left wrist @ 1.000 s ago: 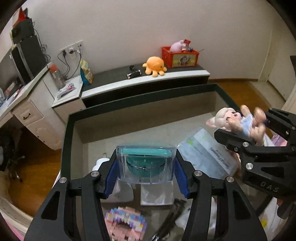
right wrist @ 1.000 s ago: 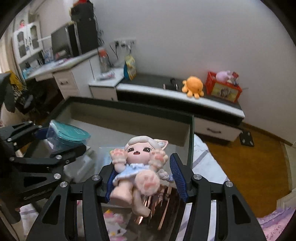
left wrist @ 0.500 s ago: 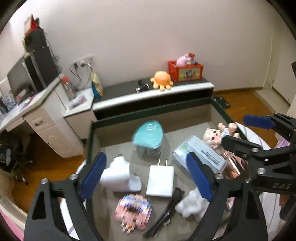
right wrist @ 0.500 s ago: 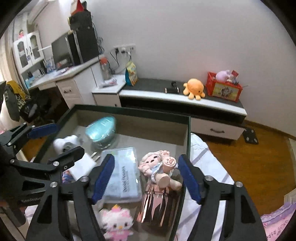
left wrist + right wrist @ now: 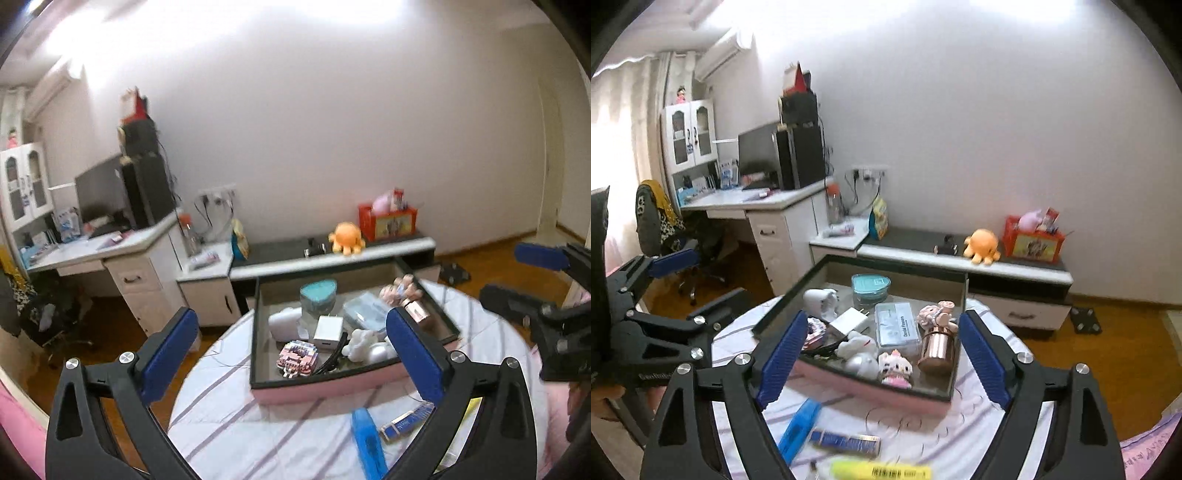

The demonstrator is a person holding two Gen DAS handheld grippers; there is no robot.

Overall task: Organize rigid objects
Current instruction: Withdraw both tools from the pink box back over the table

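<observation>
pink storage box [image 5: 886, 397] on striped round bench [image 5: 979, 435], holding teal-lidded container [image 5: 870, 286] at 12 o'clock and doll [image 5: 936, 314] at 2. left gripper [image 5: 291, 347] and right gripper [image 5: 882, 356]: jaws opening, nothing between.

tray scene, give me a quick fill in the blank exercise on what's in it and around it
1. The teal-lidded container sits at the tray's ____ end.
2. The doll lies against the ____-coloured metal cup.
3. The blue stick lies ____ the tray, on the striped cloth.
4. Neither the left gripper nor the right gripper holds ____.

Missing words: far; copper; outside; anything
</observation>
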